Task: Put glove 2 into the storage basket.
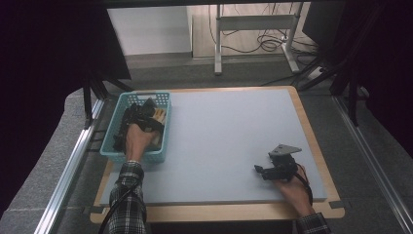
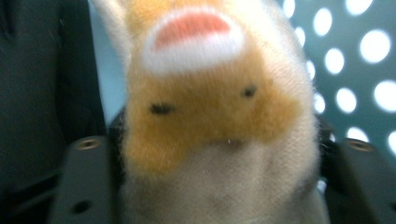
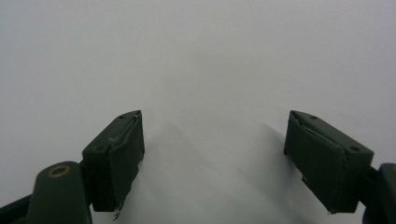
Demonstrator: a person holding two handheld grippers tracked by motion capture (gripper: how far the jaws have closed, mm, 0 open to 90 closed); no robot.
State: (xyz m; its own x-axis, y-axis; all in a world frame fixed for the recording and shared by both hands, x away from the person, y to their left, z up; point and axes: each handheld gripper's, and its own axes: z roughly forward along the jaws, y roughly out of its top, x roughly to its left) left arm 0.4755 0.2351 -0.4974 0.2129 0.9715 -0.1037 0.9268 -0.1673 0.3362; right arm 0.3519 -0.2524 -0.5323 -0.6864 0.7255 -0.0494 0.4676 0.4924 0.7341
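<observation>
My left gripper (image 1: 146, 117) is lowered into the teal basket (image 1: 160, 141) at the left edge of the counter (image 1: 229, 141). A soft toy (image 2: 210, 116), cream and orange plush, sits between its 2 fingers (image 2: 86, 182); in the left gripper view the plush bulges against both inner faces. The jaws stand partly apart, and I cannot tell whether the pads press the toy or merely flank it. Dark items (image 1: 127, 124) lie beside the toy inside the basket.

My right gripper (image 1: 272, 170) rests near the counter's right front corner, its fingers (image 3: 114, 158) wide apart with nothing between them, above bare counter.

Risks, as I judge them:
1. If my hold is loose, lifting would let the soft plush slide out and drop back into the basket.
2. The toy lies close to the basket wall; a sideways pull could snag my fingers on the mesh and drag or tip the light basket.
3. A neighbouring dark item could catch on my gripper and come up with the toy.
</observation>
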